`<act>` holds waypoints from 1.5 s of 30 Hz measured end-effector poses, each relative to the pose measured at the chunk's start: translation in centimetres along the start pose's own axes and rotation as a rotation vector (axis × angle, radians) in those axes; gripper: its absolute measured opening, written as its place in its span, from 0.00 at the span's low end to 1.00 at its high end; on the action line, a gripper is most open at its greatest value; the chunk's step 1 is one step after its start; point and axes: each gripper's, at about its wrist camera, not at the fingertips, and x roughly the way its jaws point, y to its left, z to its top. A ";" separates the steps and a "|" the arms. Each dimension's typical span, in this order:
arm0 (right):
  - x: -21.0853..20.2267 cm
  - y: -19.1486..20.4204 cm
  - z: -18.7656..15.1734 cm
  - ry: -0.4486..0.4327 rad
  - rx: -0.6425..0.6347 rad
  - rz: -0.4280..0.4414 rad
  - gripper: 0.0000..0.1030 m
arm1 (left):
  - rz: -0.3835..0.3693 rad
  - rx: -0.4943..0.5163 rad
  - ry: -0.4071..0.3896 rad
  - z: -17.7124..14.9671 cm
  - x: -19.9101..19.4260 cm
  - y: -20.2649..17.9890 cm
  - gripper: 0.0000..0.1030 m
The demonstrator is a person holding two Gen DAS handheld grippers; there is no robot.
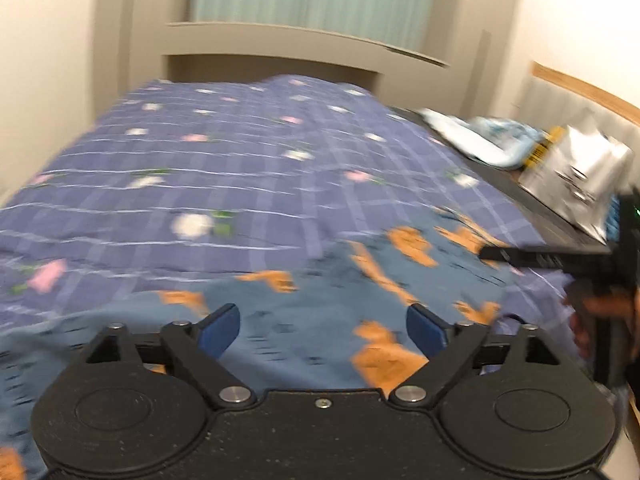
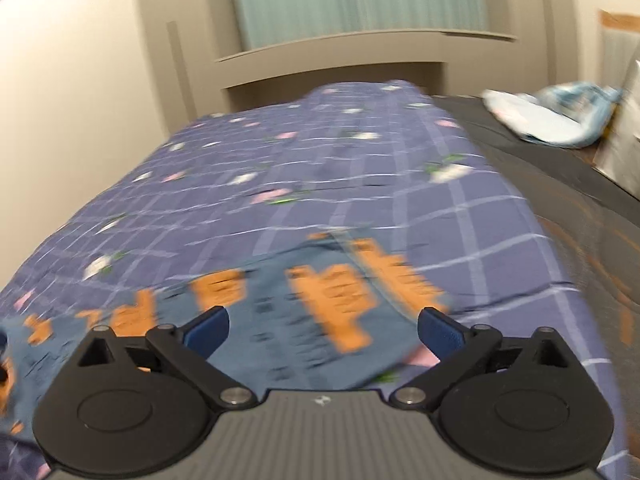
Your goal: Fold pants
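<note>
The pants point(image 1: 320, 312) are blue-grey with orange print and lie on the near part of a bed; they also show in the right wrist view point(image 2: 304, 312). My left gripper point(image 1: 323, 330) is open and empty, its blue pads just above the cloth. My right gripper point(image 2: 324, 330) is open and empty above the right end of the pants. The right gripper also shows at the right edge of the left wrist view point(image 1: 560, 258), held by a hand. Both views are blurred by motion.
The bed has a purple checked cover with flowers point(image 1: 224, 168), also in the right wrist view point(image 2: 320, 168). A headboard point(image 1: 280, 48) stands at the far end. A dark surface at the right holds light-blue cloth point(image 1: 480, 140) and a silver bag point(image 1: 576, 176).
</note>
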 end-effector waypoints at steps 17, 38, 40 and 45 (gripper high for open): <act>2.8 16.2 -0.8 0.092 -0.243 0.256 1.00 | 0.370 -0.357 0.016 -6.8 -9.7 17.9 0.91; 4.6 23.2 -2.0 0.146 -0.325 0.316 1.00 | 0.412 -0.273 0.028 -6.8 -8.9 19.8 0.22; 4.7 23.4 -2.0 0.147 -0.324 0.320 1.00 | 0.397 -0.282 0.039 -7.7 -8.1 20.6 0.22; 4.8 23.4 -2.5 0.158 -0.325 0.324 1.00 | 0.395 -0.257 0.007 -8.4 -8.1 20.4 0.28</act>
